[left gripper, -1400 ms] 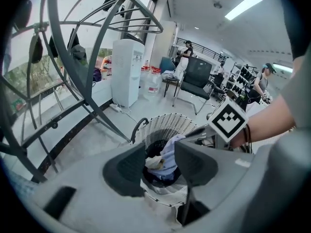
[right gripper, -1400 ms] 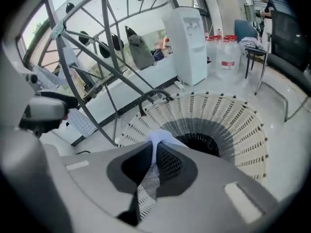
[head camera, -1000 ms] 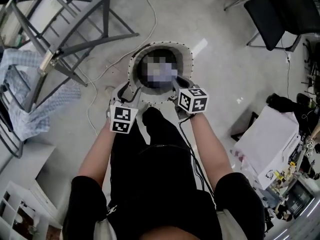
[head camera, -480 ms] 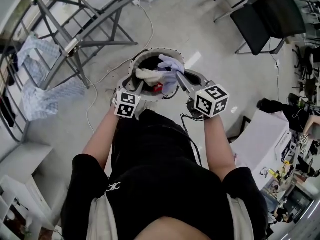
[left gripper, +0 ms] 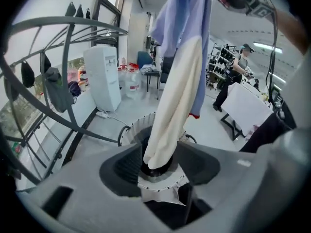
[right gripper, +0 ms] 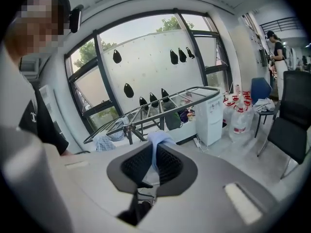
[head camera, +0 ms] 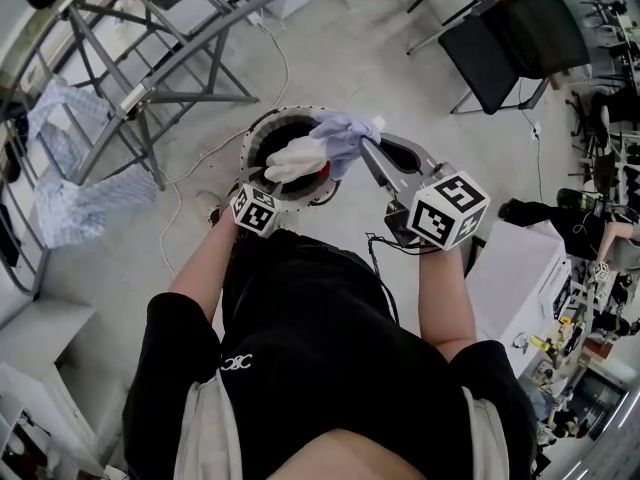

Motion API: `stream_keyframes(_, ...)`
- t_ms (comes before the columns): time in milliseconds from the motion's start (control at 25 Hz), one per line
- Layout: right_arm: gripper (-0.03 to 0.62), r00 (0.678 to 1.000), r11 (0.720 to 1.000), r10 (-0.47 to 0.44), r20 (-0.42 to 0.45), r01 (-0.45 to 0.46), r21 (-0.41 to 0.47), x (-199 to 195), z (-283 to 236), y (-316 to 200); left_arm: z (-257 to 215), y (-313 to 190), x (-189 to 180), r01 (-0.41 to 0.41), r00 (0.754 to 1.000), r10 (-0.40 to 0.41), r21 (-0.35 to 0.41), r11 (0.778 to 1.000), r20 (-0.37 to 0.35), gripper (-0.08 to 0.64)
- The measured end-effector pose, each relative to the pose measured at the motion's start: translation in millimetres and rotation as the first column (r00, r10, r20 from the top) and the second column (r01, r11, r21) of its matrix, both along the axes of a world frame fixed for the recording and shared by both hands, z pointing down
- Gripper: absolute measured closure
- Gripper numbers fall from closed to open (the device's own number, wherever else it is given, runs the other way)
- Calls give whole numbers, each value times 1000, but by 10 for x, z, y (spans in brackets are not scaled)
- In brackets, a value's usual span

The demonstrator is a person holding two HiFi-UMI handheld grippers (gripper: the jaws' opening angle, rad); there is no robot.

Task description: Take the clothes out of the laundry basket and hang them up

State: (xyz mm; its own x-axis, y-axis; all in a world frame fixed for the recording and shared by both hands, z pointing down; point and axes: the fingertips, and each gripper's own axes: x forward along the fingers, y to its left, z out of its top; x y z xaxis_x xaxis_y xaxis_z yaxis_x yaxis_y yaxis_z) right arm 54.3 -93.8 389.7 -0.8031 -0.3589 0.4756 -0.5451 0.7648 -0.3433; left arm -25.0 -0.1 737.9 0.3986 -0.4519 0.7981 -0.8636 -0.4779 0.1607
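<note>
The right hand-held gripper (head camera: 368, 151), clenched on the lilac-and-cream garment (head camera: 335, 133), holds it above the laundry basket (head camera: 283, 114), its length hanging down between the left hand-held gripper (left gripper: 160, 162)'s jaws, which have just been opening and seemingly do not press it.

The grey concrete floor (head camera: 400, 78) spreads out all round me. At my twelve o'clock the round laundry basket (head camera: 250, 148) stands on it, just ahead of my legs. The drying rack (head camera: 150, 78) plants its grey legs on it at ten to eleven o'clock. A thin white cable (head camera: 200, 156) snakes across the floor between rack and basket. A black chair (head camera: 510, 43) stands at one o'clock, and a big white box (head camera: 520, 268) sits at three o'clock.
</note>
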Motion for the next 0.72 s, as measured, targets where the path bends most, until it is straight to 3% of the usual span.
stream_keyframes(160, 564, 1000, 1000, 1, -14, -1, 21, 96, -108, 5, 305, -4, 351, -54, 999, 53, -66, 996, -14, 321)
stream_keyframes(280, 563, 1000, 999, 7, -24, -6, 33, 148, -154, 24, 502, 23, 712, -96, 994, 88, -128, 987, -62, 316)
stream_keyframes(360, 563, 1000, 999, 3, -25, -2, 42, 152, -192, 42, 631, 82, 936, -133, 989, 118, -182, 974, -90, 274)
stream_keyframes(440, 563, 1000, 999, -1, -23, 2, 53, 163, -236, 64, 705, 40, 1057, -124, 991, 112, -188, 974, -76, 262)
stream_keyframes(480, 563, 1000, 998, 0, -22, 1, 57, 186, -254, 79, 707, -12, 1088, -100, 994, 91, -170, 980, -61, 289)
stream_keyframes(600, 563, 1000, 998, 17, -23, -16, 63, 308, -281, 98, 669, -140, 1103, -17, 999, 13, -121, 992, -33, 505)
stream_keyframes(720, 563, 999, 997, 44, -24, -42, 67, 443, -272, 78, 667, -155, 1054, 2, 1000, -5, -113, 994, -28, 523)
